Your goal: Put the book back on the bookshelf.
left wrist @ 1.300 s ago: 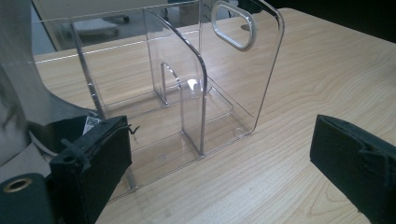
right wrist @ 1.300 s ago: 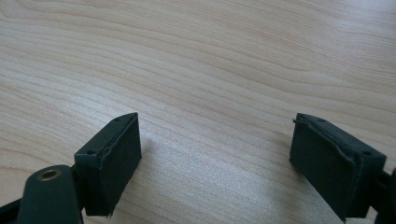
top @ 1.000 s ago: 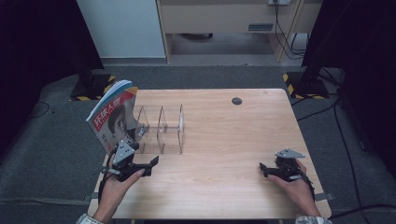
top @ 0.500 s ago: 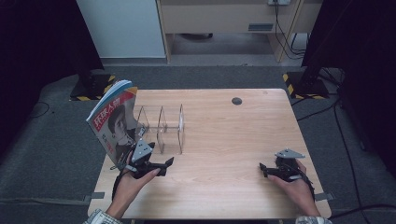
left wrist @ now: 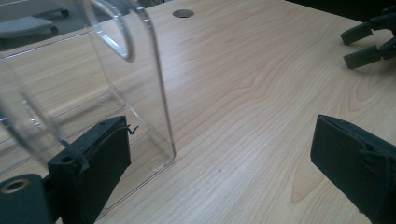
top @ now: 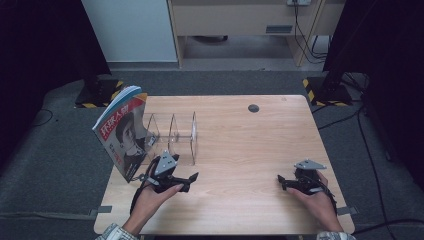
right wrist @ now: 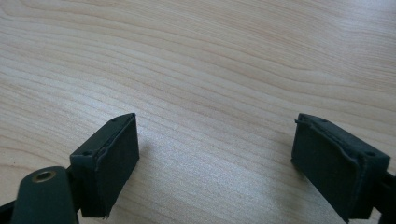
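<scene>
Fingers (left wrist: 100, 172) of the left gripper (top: 181, 181) spread wide, nothing between them, one pad just beside the near corner of the clear acrylic rack (left wrist: 140, 84). Fingers (right wrist: 109, 158) of the right gripper (top: 290, 183) likewise released, gaping over bare wood, grasping nothing.

Counted, near to far: two grippers, one in each hand, low on the table (top: 240, 145) and well apart from each other; one rack with three upright see-through dividers; one magazine (top: 122, 131); one dark round grommet (top: 253, 108) near the far edge.

Standing closest to the left gripper, the rack: on the table's left half, upright, each divider with a rounded cut-out at the top, base plate flat on the wood. From the left gripper view, its nearest panel right in front of the left jaw, blocking that side; open tabletop ahead of the other jaw.

Leaning at the rack's left end, the magazine: tilted, cover facing the person, white and blue with red lettering and a portrait. Beyond the table, grey floor, black-and-yellow striped bases, cables, a pale cabinet.
</scene>
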A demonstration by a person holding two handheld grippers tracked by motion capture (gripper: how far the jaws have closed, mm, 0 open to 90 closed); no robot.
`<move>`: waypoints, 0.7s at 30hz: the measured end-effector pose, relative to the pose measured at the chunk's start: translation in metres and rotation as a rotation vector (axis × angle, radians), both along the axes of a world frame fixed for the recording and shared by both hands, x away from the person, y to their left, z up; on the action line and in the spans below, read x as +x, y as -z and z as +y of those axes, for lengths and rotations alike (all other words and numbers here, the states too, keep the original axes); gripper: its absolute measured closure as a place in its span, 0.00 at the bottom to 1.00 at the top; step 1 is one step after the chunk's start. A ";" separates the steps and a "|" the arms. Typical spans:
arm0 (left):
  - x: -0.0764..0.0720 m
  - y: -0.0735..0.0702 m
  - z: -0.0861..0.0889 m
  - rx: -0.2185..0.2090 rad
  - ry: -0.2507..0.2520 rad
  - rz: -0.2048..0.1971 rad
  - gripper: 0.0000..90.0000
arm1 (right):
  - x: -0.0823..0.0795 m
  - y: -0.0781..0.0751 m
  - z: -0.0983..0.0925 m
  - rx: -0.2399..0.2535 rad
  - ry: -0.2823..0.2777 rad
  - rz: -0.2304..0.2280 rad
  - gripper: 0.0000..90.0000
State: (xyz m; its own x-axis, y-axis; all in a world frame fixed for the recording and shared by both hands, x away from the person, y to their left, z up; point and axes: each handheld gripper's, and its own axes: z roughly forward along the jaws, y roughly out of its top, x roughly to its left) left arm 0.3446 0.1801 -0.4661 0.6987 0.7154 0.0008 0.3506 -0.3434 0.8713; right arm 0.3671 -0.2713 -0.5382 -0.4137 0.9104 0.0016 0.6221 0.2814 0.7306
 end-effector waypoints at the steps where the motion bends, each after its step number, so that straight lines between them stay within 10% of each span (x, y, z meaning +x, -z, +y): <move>1: 0.000 0.000 -0.003 0.003 0.009 0.002 0.05 | 0.000 0.000 0.000 0.001 -0.001 0.001 0.16; 21: 0.007 0.010 -0.064 0.036 0.103 0.038 0.04 | 0.000 0.000 0.000 0.000 -0.015 0.015 0.11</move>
